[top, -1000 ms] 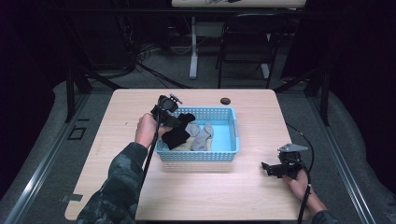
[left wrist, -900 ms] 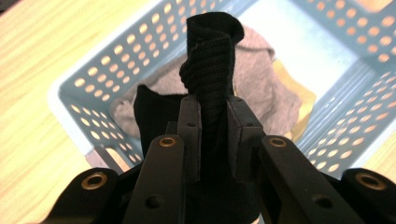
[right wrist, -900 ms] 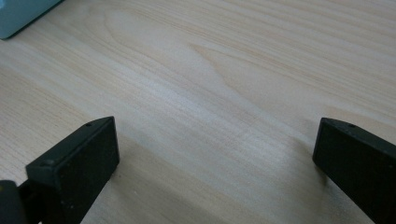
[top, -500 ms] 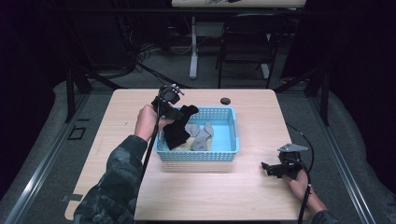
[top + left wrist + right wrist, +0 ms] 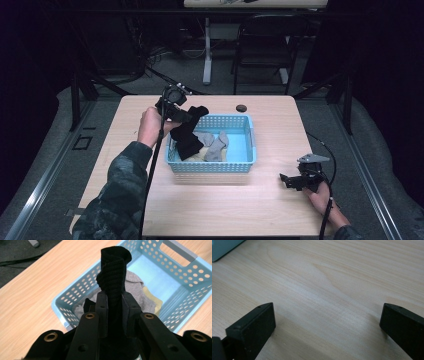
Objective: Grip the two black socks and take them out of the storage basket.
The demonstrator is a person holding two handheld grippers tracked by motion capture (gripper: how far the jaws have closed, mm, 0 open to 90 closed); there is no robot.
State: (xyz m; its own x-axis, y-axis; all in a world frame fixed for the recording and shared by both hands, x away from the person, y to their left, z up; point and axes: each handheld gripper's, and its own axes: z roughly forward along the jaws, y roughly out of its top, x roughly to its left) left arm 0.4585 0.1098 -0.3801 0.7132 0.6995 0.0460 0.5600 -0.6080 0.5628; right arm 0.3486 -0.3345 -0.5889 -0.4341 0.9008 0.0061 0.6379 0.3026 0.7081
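The left hand-held gripper point(image 5: 192, 116) is clamped on a black sock point(image 5: 113, 272) that hangs lengthwise down into the blue basket's point(image 5: 210, 166) left end. The right hand-held gripper point(image 5: 286, 180) rests agape on the counter point(image 5: 260, 210), well apart.

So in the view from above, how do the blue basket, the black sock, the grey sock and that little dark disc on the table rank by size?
Largest to smallest in the high view:
1. blue basket
2. black sock, hanging from the left gripper
3. grey sock, partly hidden, so only roughly placed
4. dark disc, farther from the camera yet plainly the smallest
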